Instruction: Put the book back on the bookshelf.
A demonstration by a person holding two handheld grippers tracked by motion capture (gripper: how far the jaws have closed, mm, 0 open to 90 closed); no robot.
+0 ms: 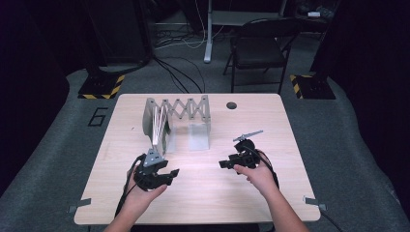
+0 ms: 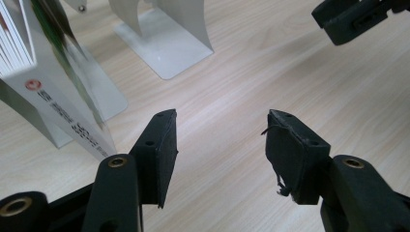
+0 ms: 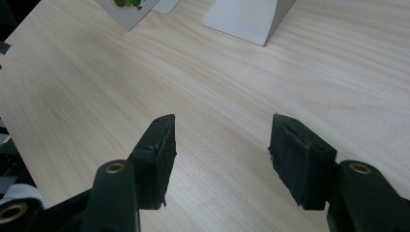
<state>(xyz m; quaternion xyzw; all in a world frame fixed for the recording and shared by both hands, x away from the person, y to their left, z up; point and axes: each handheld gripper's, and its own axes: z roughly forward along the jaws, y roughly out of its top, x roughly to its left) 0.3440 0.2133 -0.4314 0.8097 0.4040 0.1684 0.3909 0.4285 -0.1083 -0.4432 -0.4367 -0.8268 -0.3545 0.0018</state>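
The left gripper (image 1: 170, 172) hovers low over the table (image 1: 203, 193) with its jaws apart and nothing between them, only bare wood showing in the gap. Just ahead of it leans a thin white booklet (image 2: 63, 104), propped in the extendable metal book rack (image 1: 186, 108) at the table's far left; the nearest jaw is close to it but not touching. The rack's second white divider (image 1: 199, 137) stands empty beside it. The right gripper (image 1: 225, 164), well apart, also holds its jaws apart over bare wood.
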